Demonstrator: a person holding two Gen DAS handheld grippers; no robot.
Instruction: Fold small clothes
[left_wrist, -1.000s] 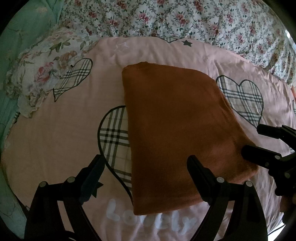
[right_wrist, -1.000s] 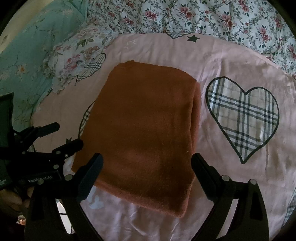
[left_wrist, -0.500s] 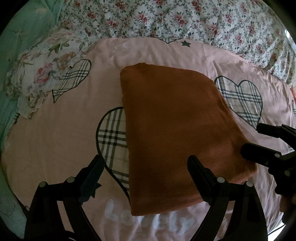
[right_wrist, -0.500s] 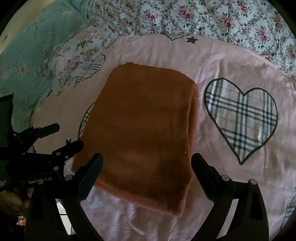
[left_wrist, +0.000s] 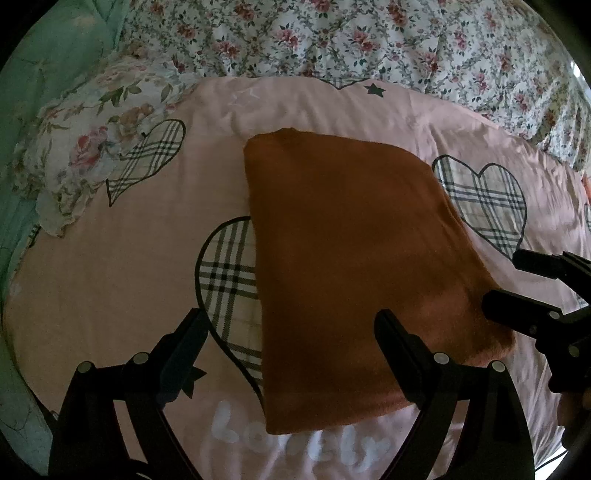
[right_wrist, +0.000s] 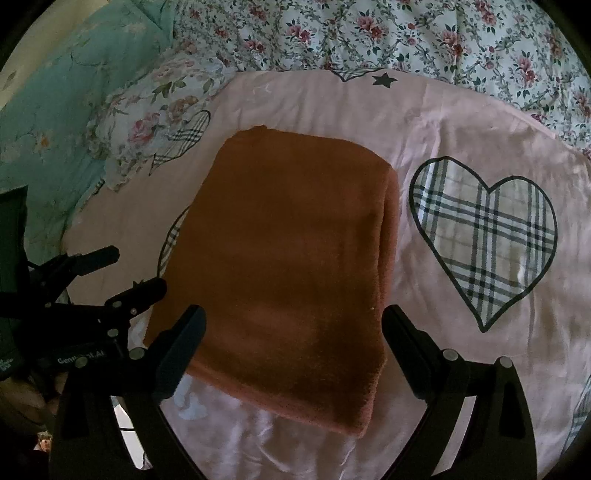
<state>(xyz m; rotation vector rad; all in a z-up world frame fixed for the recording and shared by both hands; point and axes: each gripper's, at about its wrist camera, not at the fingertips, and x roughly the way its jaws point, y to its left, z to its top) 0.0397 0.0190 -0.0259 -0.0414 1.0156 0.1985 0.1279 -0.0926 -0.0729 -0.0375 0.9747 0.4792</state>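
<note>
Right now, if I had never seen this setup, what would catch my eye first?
First, the rust-orange garment, folded into a neat rectangle in the middle of the pink sheet. Next, the big plaid heart printed just to its right. Then the black open tools at the near edge: the right gripper over the garment's near end, the left gripper at its left corner.

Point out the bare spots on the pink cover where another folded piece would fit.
Widest bare patch: pink cover left of the folded brown garment, below the floral pillow. A second strip runs between the garment's far edge and the floral quilt. Crowded: the near edge, where both grippers hover open.
</note>
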